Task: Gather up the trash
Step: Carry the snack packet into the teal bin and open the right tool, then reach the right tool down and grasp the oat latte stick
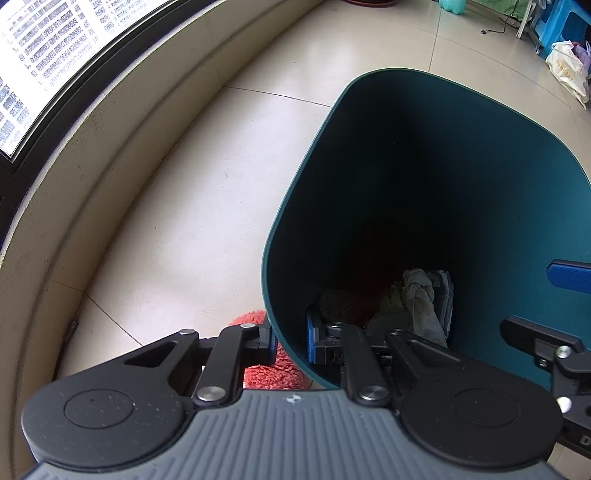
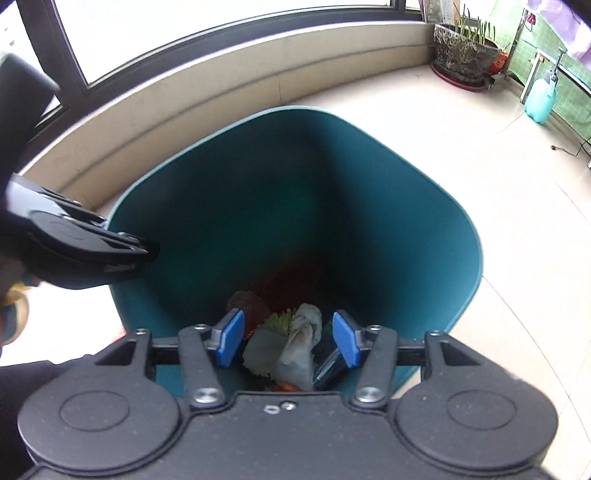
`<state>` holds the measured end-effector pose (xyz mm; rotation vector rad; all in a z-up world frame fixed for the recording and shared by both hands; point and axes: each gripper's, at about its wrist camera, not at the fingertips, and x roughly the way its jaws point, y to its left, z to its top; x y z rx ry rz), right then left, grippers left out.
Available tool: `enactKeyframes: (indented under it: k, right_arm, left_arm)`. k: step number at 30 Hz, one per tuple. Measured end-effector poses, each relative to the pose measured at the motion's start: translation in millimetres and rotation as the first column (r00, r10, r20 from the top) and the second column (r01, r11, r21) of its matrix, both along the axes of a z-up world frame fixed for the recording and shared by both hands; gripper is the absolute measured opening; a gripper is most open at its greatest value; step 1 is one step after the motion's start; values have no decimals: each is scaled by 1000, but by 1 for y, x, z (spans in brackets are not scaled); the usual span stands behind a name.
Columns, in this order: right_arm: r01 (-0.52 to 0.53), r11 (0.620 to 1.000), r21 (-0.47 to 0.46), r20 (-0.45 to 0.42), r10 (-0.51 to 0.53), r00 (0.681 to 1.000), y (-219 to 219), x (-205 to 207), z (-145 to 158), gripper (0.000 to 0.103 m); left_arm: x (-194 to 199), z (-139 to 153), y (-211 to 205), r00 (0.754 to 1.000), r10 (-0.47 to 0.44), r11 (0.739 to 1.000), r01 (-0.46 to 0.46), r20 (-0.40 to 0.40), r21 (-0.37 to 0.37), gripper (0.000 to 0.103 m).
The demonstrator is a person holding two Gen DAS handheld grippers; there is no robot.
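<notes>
Currently, the teal bin (image 1: 424, 177) is being pinched at its rim by the left gripper (image 1: 291, 343), while the right gripper (image 2: 288, 341) is being held spread and empty above the crumpled trash (image 2: 295, 343) inside. Tipping is being risked if the rim slips.

This looks like an enclosed balcony or sunroom in a home. Pale floor tiles (image 1: 207, 206) run up to a low curved sill (image 2: 229, 74) under dark-framed windows (image 2: 74, 48). At the far right stand a potted plant (image 2: 463, 51), a pale green spray bottle (image 2: 541, 98) and, probably, a blue plastic stool (image 1: 563, 24).
</notes>
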<state>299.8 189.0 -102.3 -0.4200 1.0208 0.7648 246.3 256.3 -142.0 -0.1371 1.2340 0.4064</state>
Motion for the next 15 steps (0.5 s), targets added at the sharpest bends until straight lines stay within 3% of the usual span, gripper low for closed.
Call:
enactKeyframes:
  k: [10,15]
  right_arm:
    - [8,993,116,15,-10,1000,-63,-18,59,60]
    - [41,991,127,21,-44,999,-98,-23,70,63]
  left_arm:
    - [0,-1,-2,1000,0,1000,0,-2,7,13]
    - [-1,-2,-3,1000,2,1000,-2,-3,10,13]
